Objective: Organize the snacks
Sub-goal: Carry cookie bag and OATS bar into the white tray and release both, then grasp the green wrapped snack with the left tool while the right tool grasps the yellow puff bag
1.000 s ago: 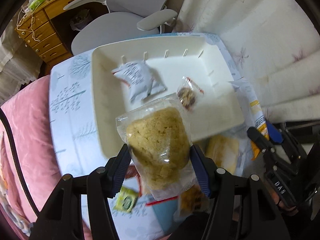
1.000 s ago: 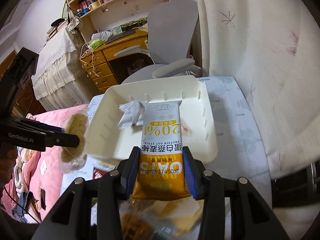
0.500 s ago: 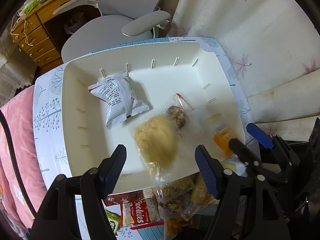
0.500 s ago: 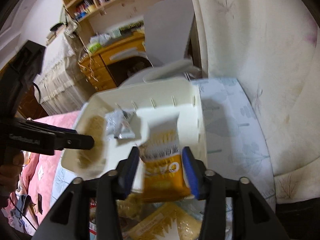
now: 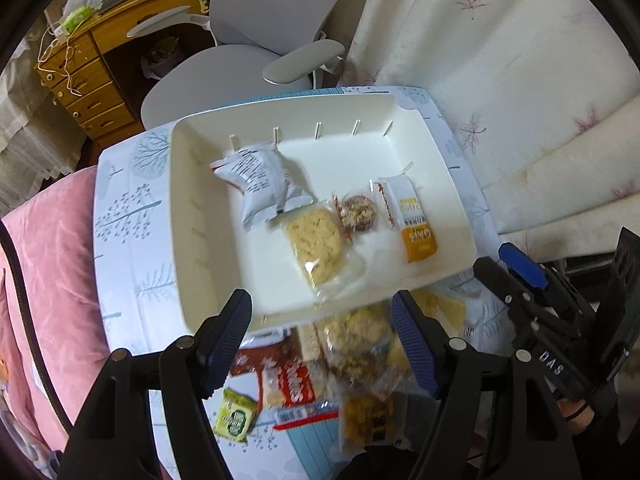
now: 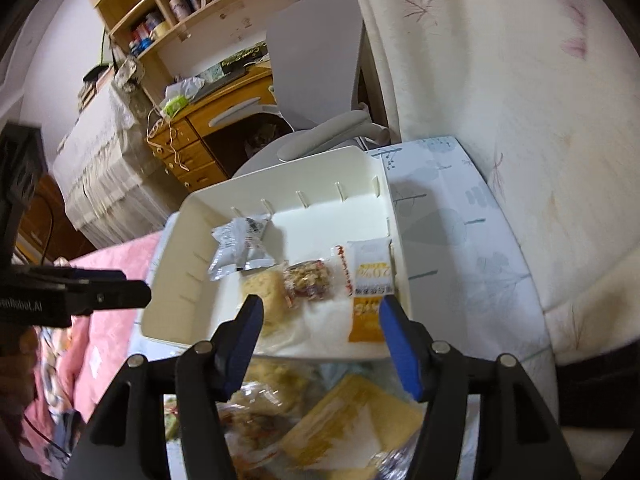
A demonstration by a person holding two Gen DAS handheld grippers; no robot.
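A white tray [image 5: 176,216] on the tree-print table holds a white packet [image 5: 260,184], a bagged rice cracker [image 5: 316,244], a nut cluster [image 5: 358,212] and an orange-and-white oat bar [image 5: 412,220]. My left gripper [image 5: 320,304] hovers open over the tray's near rim with nothing between its fingers. My right gripper [image 6: 320,308] is open and empty too, just above the near rim, with the oat bar [image 6: 370,292] and the cracker [image 6: 266,296] lying beyond it. In the left wrist view the right gripper [image 5: 494,258] sits off the tray's right corner.
A pile of loose snack packets [image 5: 352,360] lies on the table [image 5: 124,216] in front of the tray, under both grippers. A grey office chair [image 5: 240,52] and a wooden desk [image 5: 92,80] stand behind. Pink bedding [image 5: 48,280] borders the left, white fabric [image 5: 520,80] the right.
The left gripper let the bagged cracker fall into the tray. The right gripper released the oat bar there. Both sets of jaws opened wider and drew back toward the near rim.
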